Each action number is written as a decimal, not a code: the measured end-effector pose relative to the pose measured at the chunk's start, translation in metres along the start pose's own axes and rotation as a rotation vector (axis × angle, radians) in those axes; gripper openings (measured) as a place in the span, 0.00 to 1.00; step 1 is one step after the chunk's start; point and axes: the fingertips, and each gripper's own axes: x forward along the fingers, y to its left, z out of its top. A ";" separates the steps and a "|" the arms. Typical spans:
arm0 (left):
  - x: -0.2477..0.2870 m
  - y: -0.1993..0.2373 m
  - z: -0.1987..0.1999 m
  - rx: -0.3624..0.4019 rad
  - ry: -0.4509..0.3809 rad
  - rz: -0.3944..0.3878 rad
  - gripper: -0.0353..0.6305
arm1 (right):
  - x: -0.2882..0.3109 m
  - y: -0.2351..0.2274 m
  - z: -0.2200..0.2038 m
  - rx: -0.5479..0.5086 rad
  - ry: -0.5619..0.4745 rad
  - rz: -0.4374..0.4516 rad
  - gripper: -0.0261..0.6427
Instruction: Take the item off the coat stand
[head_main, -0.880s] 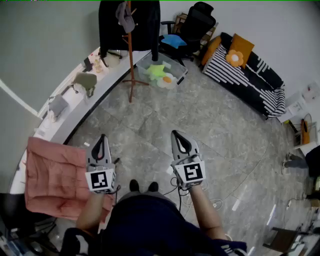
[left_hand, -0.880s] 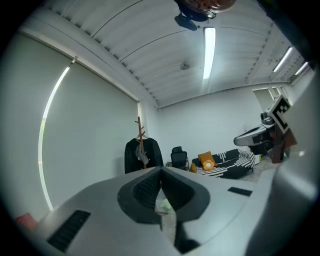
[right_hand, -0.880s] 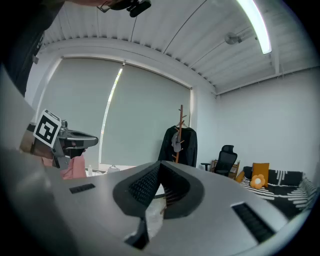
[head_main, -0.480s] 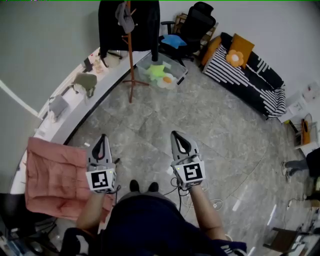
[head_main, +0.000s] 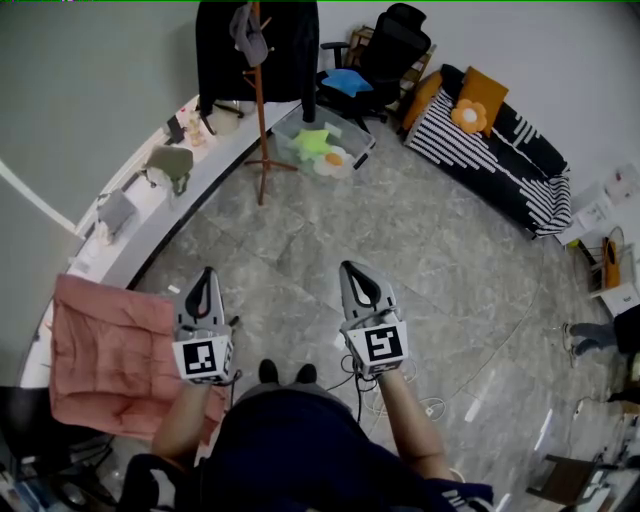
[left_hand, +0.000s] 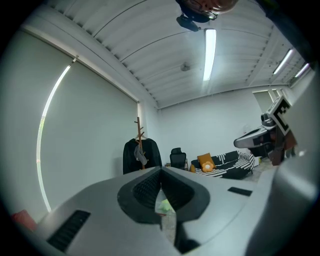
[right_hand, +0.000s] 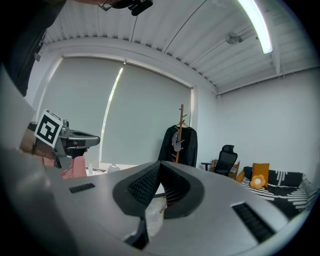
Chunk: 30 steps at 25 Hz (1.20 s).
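Note:
A wooden coat stand (head_main: 262, 120) rises at the far side of the room, by the white counter. A grey cap (head_main: 250, 32) hangs near its top, and a black coat (head_main: 218, 55) hangs behind it. The stand also shows far off in the left gripper view as the coat stand (left_hand: 139, 145) and in the right gripper view as the coat stand (right_hand: 180, 135) with the grey cap (right_hand: 176, 141). My left gripper (head_main: 205, 276) and right gripper (head_main: 356, 272) are held low over the floor, well short of the stand. Both are shut with nothing between their jaws.
A curved white counter (head_main: 150, 200) runs along the left wall with small items on it. A pink cushion (head_main: 105, 350) lies at my left. A clear bin of toys (head_main: 325, 145), a black office chair (head_main: 385, 55) and a striped sofa (head_main: 495, 150) stand beyond. Cables (head_main: 470, 375) trail on the floor at right.
Both grippers stay almost still. A person's foot at the far right edge has shifted slightly.

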 end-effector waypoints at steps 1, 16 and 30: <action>0.000 -0.001 0.000 0.003 0.001 -0.001 0.09 | 0.000 0.000 0.000 -0.004 0.002 -0.003 0.07; 0.006 -0.005 0.006 0.014 -0.023 -0.033 0.09 | -0.003 0.002 0.009 0.006 -0.014 0.011 0.07; 0.019 -0.011 0.017 -0.037 -0.051 -0.082 0.46 | -0.008 -0.002 0.014 0.001 -0.031 0.032 0.07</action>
